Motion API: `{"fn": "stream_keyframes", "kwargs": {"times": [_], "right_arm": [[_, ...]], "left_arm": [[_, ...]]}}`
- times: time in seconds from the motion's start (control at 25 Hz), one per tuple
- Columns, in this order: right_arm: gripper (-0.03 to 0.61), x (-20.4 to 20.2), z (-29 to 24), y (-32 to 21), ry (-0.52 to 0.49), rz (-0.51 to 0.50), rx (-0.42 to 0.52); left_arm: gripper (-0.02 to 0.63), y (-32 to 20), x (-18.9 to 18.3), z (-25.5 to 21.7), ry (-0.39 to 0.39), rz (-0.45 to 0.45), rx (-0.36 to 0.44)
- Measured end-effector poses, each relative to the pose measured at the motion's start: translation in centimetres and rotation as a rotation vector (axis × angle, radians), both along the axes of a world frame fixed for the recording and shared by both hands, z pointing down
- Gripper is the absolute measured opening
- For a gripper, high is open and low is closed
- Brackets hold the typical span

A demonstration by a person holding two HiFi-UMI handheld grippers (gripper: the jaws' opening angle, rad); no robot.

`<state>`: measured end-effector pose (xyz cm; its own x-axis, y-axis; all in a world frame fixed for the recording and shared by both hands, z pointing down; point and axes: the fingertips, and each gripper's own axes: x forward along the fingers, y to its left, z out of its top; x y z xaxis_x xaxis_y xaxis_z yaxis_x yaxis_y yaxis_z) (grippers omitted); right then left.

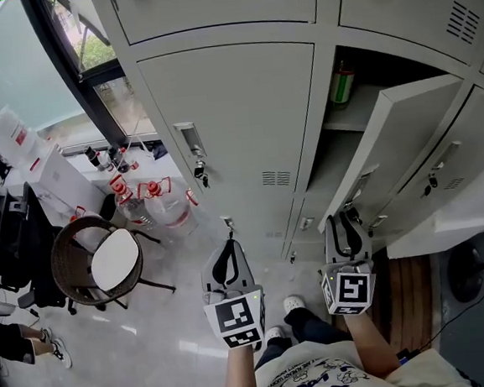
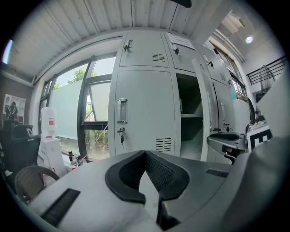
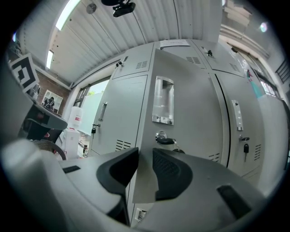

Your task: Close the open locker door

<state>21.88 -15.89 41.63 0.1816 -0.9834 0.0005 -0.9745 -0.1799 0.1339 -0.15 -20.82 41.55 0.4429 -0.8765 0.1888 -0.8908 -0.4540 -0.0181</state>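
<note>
I read the right hand-held gripper (image 3: 146, 153) as clenched on the free edge of the door (image 3: 195, 113). The edge sits between its pads, with the key (image 3: 166, 140) just above them. In the head view I see the door swung well out from the locker (image 1: 339, 150). The compartment is open, with a bottle (image 1: 343, 83) on its upper shelf. The left hand-held gripper (image 2: 145, 153) is clenched on nothing, tips touching. It faces the closed neighbour door (image 2: 144, 113) and touches nothing.
</note>
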Motion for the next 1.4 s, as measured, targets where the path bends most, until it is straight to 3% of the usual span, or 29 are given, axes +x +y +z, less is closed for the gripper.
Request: {"fn": "stream_keyframes", "kwargs": {"times": [0.92, 1.08, 1.4], "right_arm": [[0.086, 0.5, 0.2, -5.3, -0.026, -0.055, 0.004], [0.036, 1.2, 0.3, -6.1, -0.045, -0.04, 0.005], [0.035, 2.0, 0.5, -7.7, -0.055, -0.047, 0.006]], "left_arm": [[0.005, -3.2, 0.1, -0.2, -0.004, -0.058, 0.006], [0.005, -3.8, 0.0, -0.1, -0.005, -0.07, 0.004], [0.005, -4.8, 0.2, 0.3, -0.009, -0.089, -0.001]]}}
